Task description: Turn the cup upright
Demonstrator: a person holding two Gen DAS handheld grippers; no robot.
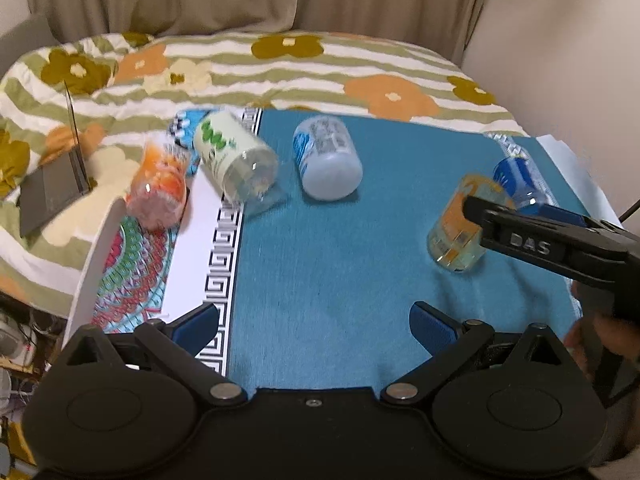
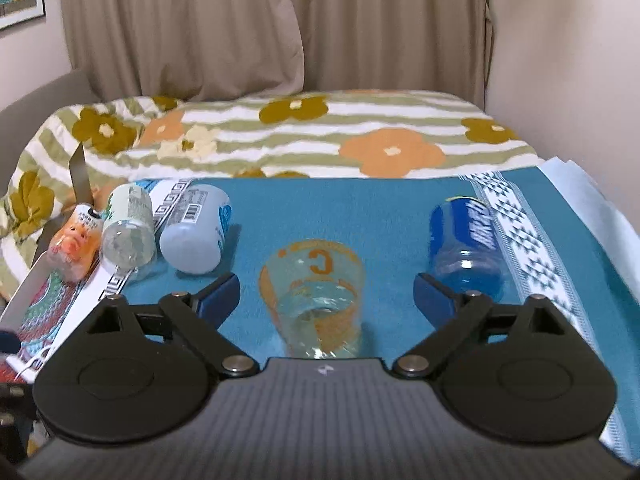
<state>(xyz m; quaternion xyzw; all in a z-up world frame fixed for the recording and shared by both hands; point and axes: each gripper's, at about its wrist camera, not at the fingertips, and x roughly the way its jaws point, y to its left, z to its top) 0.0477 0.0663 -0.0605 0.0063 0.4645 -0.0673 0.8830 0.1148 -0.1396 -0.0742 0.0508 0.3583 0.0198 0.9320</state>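
Several cups lie on their sides on a teal cloth (image 1: 340,272). A clear cup with orange print (image 2: 314,296) lies between the open fingers of my right gripper (image 2: 326,294), base toward the camera; it also shows in the left wrist view (image 1: 456,232), partly hidden by the right gripper (image 1: 532,232). A blue cup (image 2: 464,248) lies to its right. A white-and-blue cup (image 1: 326,158), a green-print cup (image 1: 234,158) and an orange cup (image 1: 160,184) lie at the left. My left gripper (image 1: 314,320) is open and empty over the cloth's near part.
The cloth lies on a bed with a flowered striped blanket (image 1: 320,68). A patterned white mat (image 1: 136,272) borders the cloth at the left. A grey laptop-like object (image 1: 56,188) rests on the blanket. Curtains (image 2: 280,28) hang behind.
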